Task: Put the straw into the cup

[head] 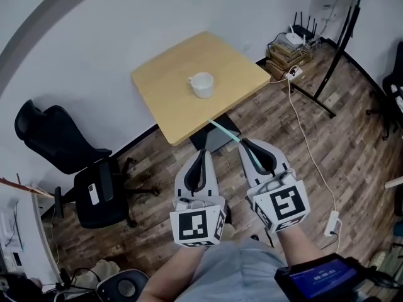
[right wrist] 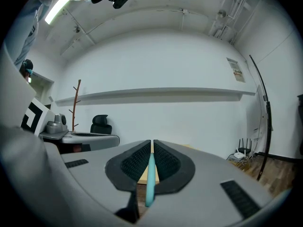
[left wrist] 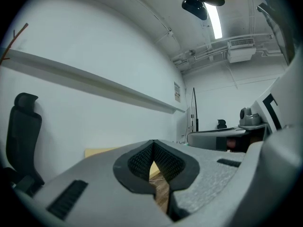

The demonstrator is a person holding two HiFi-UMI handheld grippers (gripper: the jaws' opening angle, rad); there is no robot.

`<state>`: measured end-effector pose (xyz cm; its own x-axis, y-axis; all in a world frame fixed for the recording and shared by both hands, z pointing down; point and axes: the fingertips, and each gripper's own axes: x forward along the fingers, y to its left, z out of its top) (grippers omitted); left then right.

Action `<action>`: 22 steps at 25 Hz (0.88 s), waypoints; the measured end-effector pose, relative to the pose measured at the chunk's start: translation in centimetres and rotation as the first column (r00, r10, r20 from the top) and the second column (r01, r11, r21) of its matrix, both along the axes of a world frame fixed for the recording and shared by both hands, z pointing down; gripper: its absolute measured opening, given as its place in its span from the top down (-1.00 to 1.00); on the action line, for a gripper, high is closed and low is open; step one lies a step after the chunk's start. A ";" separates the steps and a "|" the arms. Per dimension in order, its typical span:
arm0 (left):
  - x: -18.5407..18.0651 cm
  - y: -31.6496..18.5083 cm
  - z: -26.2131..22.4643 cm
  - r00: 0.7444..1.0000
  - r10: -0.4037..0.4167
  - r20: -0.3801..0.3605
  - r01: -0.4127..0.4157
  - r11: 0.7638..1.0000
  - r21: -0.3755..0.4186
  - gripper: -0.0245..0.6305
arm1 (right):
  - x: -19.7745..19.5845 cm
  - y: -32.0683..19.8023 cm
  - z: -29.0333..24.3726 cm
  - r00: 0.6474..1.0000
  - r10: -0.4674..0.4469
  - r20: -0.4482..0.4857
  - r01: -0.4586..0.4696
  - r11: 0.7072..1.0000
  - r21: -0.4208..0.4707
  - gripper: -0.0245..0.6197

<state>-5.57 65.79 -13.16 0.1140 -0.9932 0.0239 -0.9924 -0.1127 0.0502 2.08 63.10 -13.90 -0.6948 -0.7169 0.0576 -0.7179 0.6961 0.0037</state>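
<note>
A white cup [head: 202, 84] stands near the middle of a small square wooden table [head: 165, 112]. My right gripper [head: 247, 145] is shut on a pale teal straw [head: 224, 132], which pokes out from its jaws toward the table's near edge; in the right gripper view the straw [right wrist: 150, 179] lies clamped between the black pads. My left gripper [head: 203, 155] hangs beside it, short of the table, its jaws shut on nothing. In the left gripper view its tips [left wrist: 153, 145] meet, with the table edge beyond.
A black office chair [head: 82, 168] stands at the left by the wall. A white cable [head: 306, 143] runs across the wood floor at the right, near a black stand leg [head: 315, 99] and stacked boxes with a router [head: 289, 48].
</note>
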 end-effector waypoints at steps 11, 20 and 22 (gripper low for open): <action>-6.2 -6.7 -3.1 0.999 0.045 -0.020 -0.043 0.995 0.095 0.93 | -5.4 -5.7 -4.3 0.998 0.070 -0.010 -0.068 0.992 0.106 0.87; -6.8 -9.3 -1.3 0.996 0.077 -0.035 -0.075 0.995 0.062 0.93 | -6.1 -8.3 -3.1 0.994 0.103 -0.042 -0.099 0.992 0.084 0.87; -6.8 -9.7 -0.8 0.996 0.081 -0.040 -0.079 0.996 0.049 0.93 | -6.1 -8.6 -2.5 0.993 0.105 -0.051 -0.101 0.992 0.071 0.87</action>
